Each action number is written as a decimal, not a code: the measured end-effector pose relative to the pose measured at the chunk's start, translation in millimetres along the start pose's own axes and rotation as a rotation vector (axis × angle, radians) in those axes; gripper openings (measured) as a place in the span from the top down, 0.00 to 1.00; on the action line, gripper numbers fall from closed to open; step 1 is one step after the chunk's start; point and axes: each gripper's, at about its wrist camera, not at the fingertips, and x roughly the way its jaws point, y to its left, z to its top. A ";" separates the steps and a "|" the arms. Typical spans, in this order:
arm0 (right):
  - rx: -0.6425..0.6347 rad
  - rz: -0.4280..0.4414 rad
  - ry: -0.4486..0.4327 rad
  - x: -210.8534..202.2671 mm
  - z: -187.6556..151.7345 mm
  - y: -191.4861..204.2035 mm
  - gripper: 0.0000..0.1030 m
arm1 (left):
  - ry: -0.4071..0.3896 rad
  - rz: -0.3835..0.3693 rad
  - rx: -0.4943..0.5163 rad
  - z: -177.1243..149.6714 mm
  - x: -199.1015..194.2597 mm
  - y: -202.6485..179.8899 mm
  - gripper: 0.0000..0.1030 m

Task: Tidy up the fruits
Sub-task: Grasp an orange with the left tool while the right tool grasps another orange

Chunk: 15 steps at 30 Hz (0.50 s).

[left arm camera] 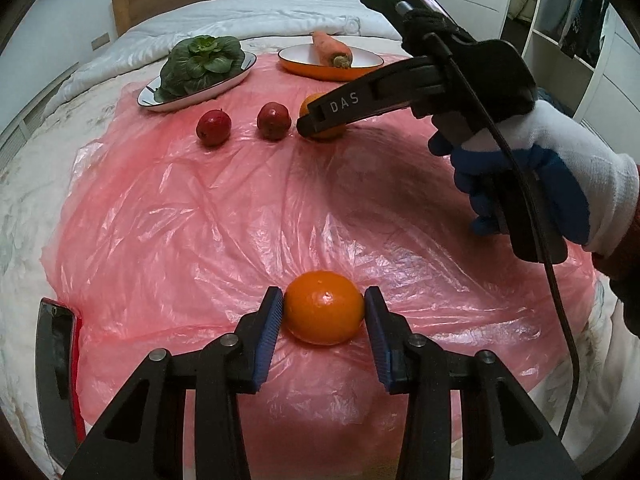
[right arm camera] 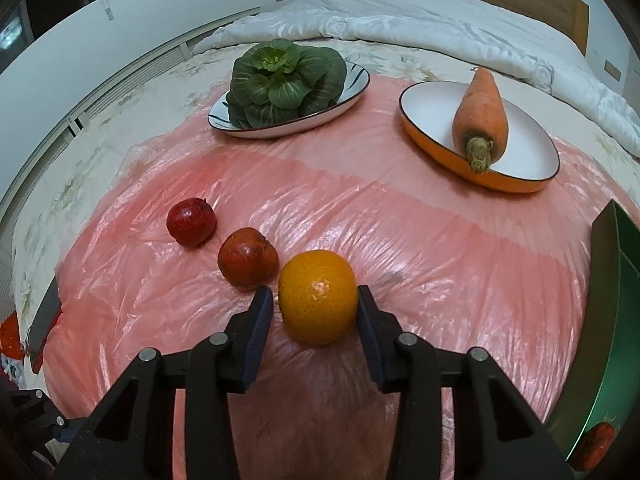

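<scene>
Nearest the left gripper point(left arm camera: 324, 312) lies an orange point(left arm camera: 324, 307) on the pink plastic sheet point(left arm camera: 200, 216) that covers the bed; the blue-padded fingers point(left arm camera: 267, 338) sit on either side of its widest part, touching or just shy of the peel, so they look to be closing on it or only lightly grasping it. It should handle as a light, firm, round fruit with a dimpled skin that grips well against ribbed pads, though it can roll on the slack, slippery sheet; taking it across the middle, as here, seems the safest hold, with only moderate squeeze to spare the peel. Beyond that orange, the right gripper point(right arm camera: 316, 312) brackets a second orange point(right arm camera: 317, 297) the same way, its right pad at the skin and a sliver of gap at the left, so released or barely touching. Just left of this second orange stand two small red fruits point(right arm camera: 248, 258) point(right arm camera: 192, 222), close together. Farther still, a plate of leafy greens point(right arm camera: 286, 80) and an orange dish point(right arm camera: 520, 168) bearing a carrot point(right arm camera: 482, 108).
</scene>
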 end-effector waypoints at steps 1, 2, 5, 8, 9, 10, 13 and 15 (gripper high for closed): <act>0.000 0.000 0.000 -0.2 -0.4 -0.1 0.44 | 0.003 0.006 0.009 0.3 1.3 -1.4 0.65; 0.003 0.001 0.006 1.0 0.1 -0.4 0.44 | 0.005 0.017 0.020 0.8 2.5 -3.7 0.65; 0.009 -0.007 0.011 2.3 -0.4 0.5 0.44 | 0.007 0.020 0.023 2.2 4.5 -4.4 0.65; 0.008 -0.013 0.016 3.8 -0.6 1.5 0.45 | 0.010 0.010 0.016 1.4 7.3 -2.3 0.65; 0.014 -0.011 0.019 4.5 -0.3 0.8 0.45 | 0.008 0.006 0.013 1.2 7.5 -1.6 0.65; 0.018 -0.007 0.023 5.2 0.0 0.2 0.46 | 0.008 0.000 0.007 1.4 7.9 -0.3 0.65; 0.002 -0.009 0.046 6.4 3.2 1.1 0.48 | 0.009 -0.045 -0.042 1.9 5.5 7.9 0.65; 0.034 0.011 0.039 2.0 7.0 -2.7 0.49 | 0.006 -0.091 -0.102 0.7 2.1 17.8 0.65</act>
